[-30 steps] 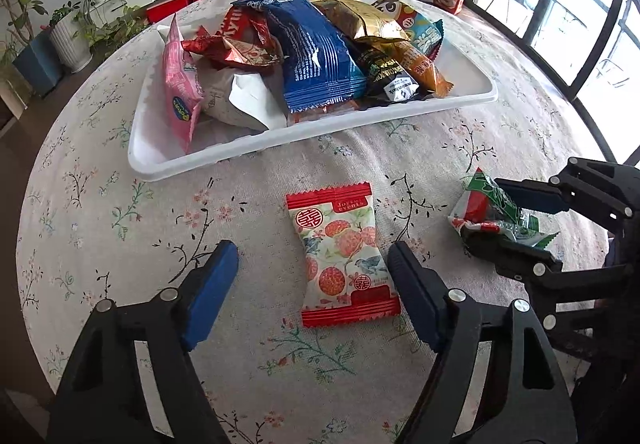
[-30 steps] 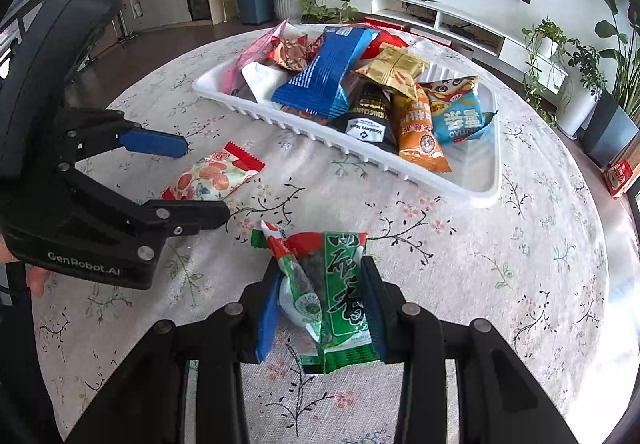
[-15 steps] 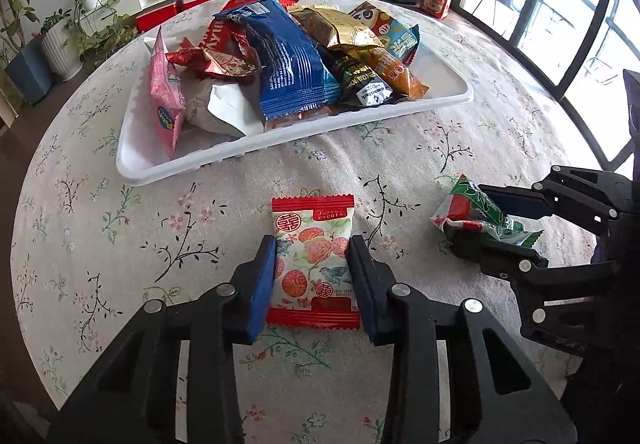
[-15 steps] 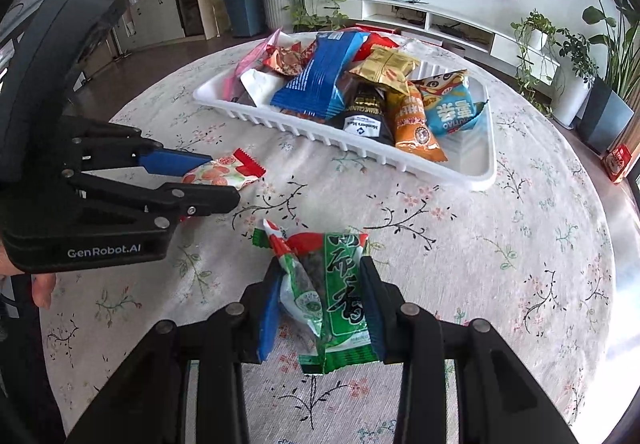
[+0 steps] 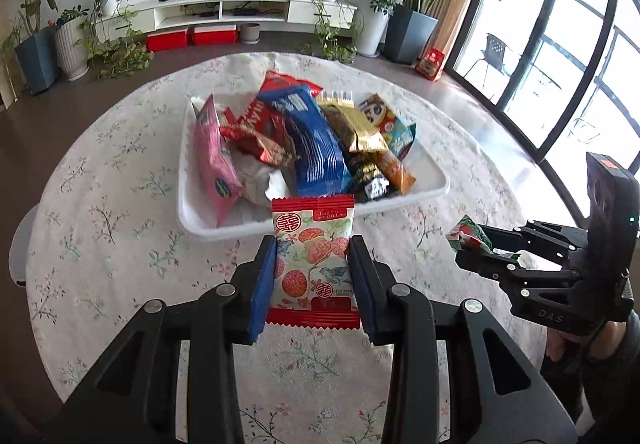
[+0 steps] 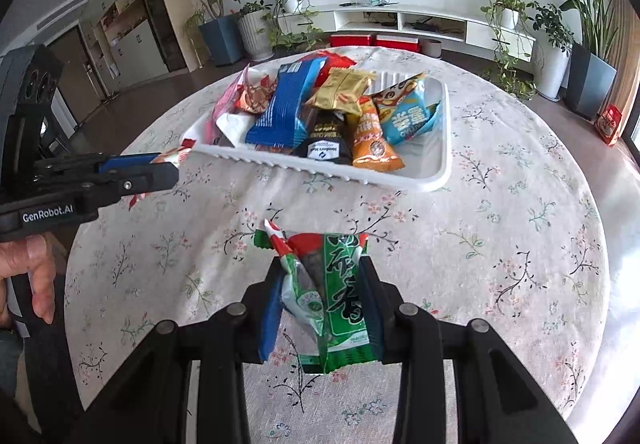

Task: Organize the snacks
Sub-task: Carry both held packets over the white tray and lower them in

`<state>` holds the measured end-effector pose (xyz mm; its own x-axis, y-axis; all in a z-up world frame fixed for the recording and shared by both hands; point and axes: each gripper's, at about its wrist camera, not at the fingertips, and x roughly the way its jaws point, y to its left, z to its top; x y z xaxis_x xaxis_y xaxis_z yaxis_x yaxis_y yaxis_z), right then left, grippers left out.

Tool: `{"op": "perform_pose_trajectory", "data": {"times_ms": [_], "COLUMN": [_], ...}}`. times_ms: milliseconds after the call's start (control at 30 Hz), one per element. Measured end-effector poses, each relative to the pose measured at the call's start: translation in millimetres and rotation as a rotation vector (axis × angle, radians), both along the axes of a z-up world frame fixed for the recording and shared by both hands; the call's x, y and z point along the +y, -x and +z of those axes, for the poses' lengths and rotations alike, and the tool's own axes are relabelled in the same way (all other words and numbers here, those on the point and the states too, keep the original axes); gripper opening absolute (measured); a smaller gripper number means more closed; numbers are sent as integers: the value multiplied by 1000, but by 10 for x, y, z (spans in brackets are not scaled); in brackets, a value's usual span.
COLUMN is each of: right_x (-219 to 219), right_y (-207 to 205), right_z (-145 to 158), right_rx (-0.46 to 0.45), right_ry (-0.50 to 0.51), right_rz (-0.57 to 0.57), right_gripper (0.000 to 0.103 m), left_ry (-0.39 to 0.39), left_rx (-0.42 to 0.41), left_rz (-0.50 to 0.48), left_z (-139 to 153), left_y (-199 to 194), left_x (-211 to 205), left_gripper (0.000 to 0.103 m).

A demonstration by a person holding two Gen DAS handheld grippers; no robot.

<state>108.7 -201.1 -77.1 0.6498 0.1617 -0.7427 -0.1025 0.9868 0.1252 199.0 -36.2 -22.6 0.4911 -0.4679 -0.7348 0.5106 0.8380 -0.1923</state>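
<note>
Snacks: most piled in white tray (image 5: 432,191), frame centre. Left gripper (image 5: 313,264) clenches red-and-white packet (image 5: 310,260); right gripper (image 6: 322,298) clenches green packet (image 6: 340,296). Both packets aloft at lower centre, not yet trayed.

We see glossy foil snack packets (image 5: 320,148) in a smooth white plastic tray (image 5: 404,200) on a matt floral tablecloth (image 5: 120,228); our matt black plastic grippers.

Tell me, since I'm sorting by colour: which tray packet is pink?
The pink packet, standing on edge at the tray's left end in the left view.
</note>
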Motion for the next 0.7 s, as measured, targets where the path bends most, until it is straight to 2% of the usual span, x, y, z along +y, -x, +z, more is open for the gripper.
{"op": "perform_pose_trajectory", "data": {"times_ms": [167, 367, 533, 700], "right_x": [-138, -311, -445, -418], "right_y": [-173, -605, -1125, -1510], "right_z": [330, 719, 745, 556], "right_rx": [-53, -124, -88, -37], "right_ry": [8, 23, -33, -32], "right_rz": [-33, -80, -122, -141], "right_gripper": [38, 38, 38, 38], "left_ry": [22, 37, 10, 3], "left_rx": [-48, -79, -70, -57], "left_rz": [24, 38, 29, 21], "left_z": [286, 472, 333, 96], "left_y": [-314, -744, -1030, -1294], "left_x": [53, 20, -117, -316], "left_gripper": [34, 34, 34, 34]}}
